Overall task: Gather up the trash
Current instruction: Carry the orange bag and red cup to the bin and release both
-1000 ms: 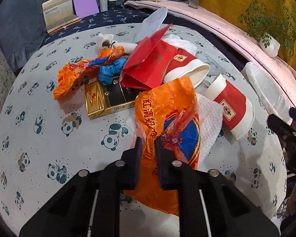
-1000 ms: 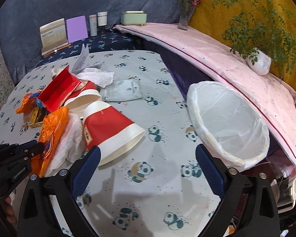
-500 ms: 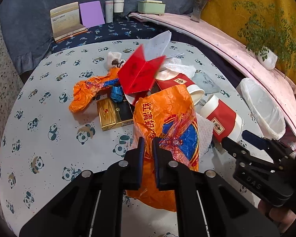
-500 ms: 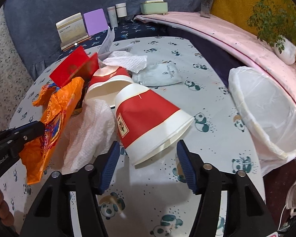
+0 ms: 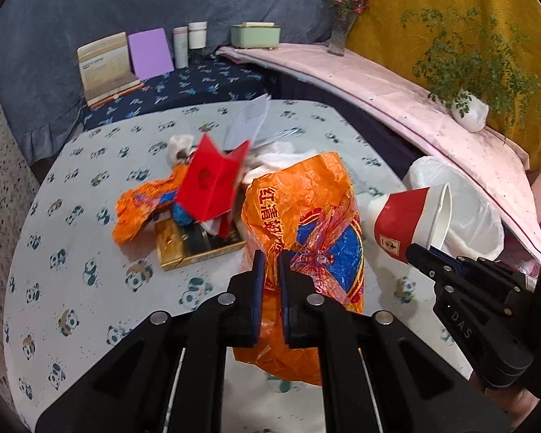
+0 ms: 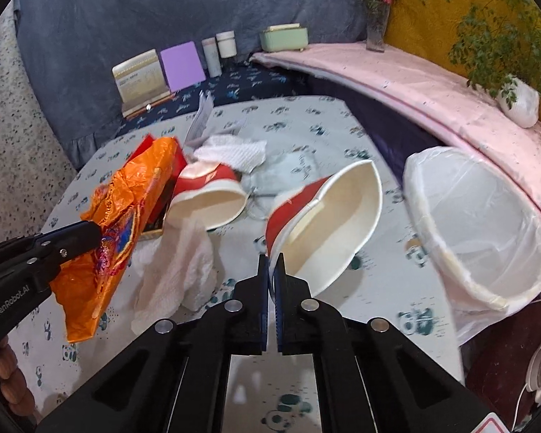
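My left gripper (image 5: pixel 269 270) is shut on an orange plastic wrapper (image 5: pixel 306 223) and holds it above the panda-print table (image 5: pixel 90 252); the wrapper also shows in the right wrist view (image 6: pixel 126 209). My right gripper (image 6: pixel 270 270) is shut on the rim of a red and white paper cup (image 6: pixel 328 220), lifted and tilted; it also shows in the left wrist view (image 5: pixel 411 220). A white-lined trash bin (image 6: pixel 479 223) stands at the table's right edge, beside the cup.
On the table lie a second red cup (image 6: pixel 209 195), white tissues (image 6: pixel 176 270), a red card (image 5: pixel 212 184), a gold box (image 5: pixel 184 249), another orange wrapper (image 5: pixel 140 205) and papers. A pink-covered ledge (image 5: pixel 414 108) with plants runs along the right.
My right gripper closed on the cup's rim and lifted it off the table. My left gripper rose with the orange wrapper. The red card shifted.
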